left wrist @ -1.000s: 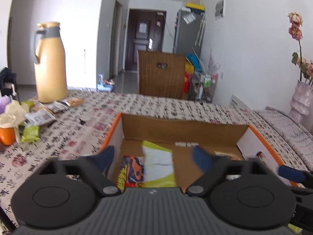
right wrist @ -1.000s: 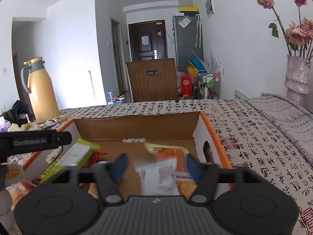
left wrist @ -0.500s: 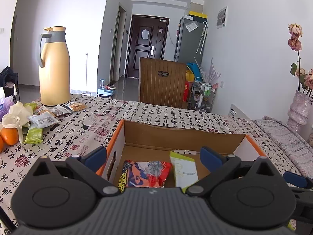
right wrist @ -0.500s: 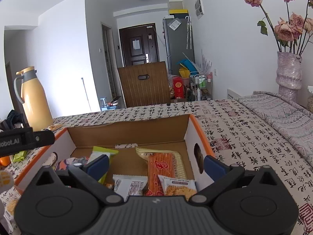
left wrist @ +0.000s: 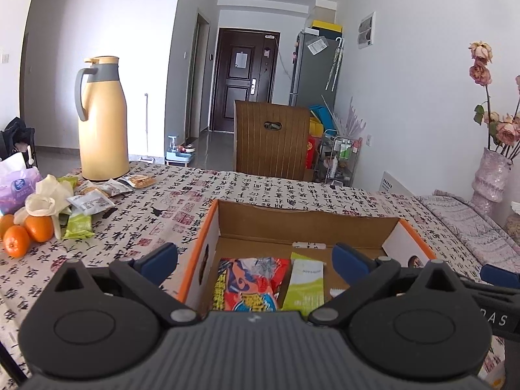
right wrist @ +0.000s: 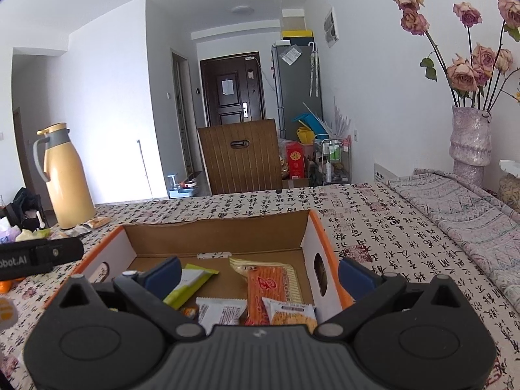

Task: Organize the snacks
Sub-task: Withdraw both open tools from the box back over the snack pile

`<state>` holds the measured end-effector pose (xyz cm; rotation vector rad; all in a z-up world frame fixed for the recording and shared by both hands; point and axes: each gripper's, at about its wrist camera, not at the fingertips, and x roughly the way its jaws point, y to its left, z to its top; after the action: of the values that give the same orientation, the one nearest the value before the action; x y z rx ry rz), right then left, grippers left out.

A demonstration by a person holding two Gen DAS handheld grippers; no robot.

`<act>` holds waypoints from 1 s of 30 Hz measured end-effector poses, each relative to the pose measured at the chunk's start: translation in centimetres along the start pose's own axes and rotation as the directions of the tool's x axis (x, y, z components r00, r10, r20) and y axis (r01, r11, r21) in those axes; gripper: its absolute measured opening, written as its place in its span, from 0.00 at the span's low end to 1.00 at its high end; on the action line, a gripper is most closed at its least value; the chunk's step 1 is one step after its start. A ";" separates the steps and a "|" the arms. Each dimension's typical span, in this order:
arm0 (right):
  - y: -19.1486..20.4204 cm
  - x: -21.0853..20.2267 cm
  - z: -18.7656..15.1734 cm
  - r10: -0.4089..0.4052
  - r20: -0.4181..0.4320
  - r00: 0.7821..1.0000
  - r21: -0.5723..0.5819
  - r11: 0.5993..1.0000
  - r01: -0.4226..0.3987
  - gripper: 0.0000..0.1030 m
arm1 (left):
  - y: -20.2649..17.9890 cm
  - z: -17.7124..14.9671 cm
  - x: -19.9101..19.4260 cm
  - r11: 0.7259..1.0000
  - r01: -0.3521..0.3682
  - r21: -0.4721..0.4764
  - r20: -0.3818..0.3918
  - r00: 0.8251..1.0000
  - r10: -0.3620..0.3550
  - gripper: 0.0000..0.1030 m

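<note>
Tablecloth (right wrist: 390, 227) bears snack box (right wrist: 227, 230) below open right gripper (right wrist: 258, 276).

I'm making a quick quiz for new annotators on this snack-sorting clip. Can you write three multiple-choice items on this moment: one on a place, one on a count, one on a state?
1. Where does the green snack packet nearest the grippers lie?
A. inside the cardboard box
B. beside the yellow jug
C. on the chair

2. How many oranges show at the left edge of the table?
A. one
B. three
C. six

3. How do the right gripper's jaws stand?
A. shut on a packet
B. open, holding nothing
C. shut on the box wall

Answers:
1. A, it lies flat on the floor of the cardboard box next to the red packet.
2. B, three sit together below the white glove.
3. B, the blue pads stand wide apart with packets lying loose below them.
</note>
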<state>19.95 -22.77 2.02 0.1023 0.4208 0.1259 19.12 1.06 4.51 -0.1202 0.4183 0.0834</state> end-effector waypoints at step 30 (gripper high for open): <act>-1.2 -9.9 -6.2 0.068 -0.074 0.995 0.028 0.997 -0.066 1.00 | 1.7 -6.1 -8.8 0.999 0.007 0.036 -0.060 0.998 -0.005 1.00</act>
<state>8.57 -24.92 0.23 0.1376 0.4945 0.1907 8.50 1.43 2.41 -0.0886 0.4792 0.0663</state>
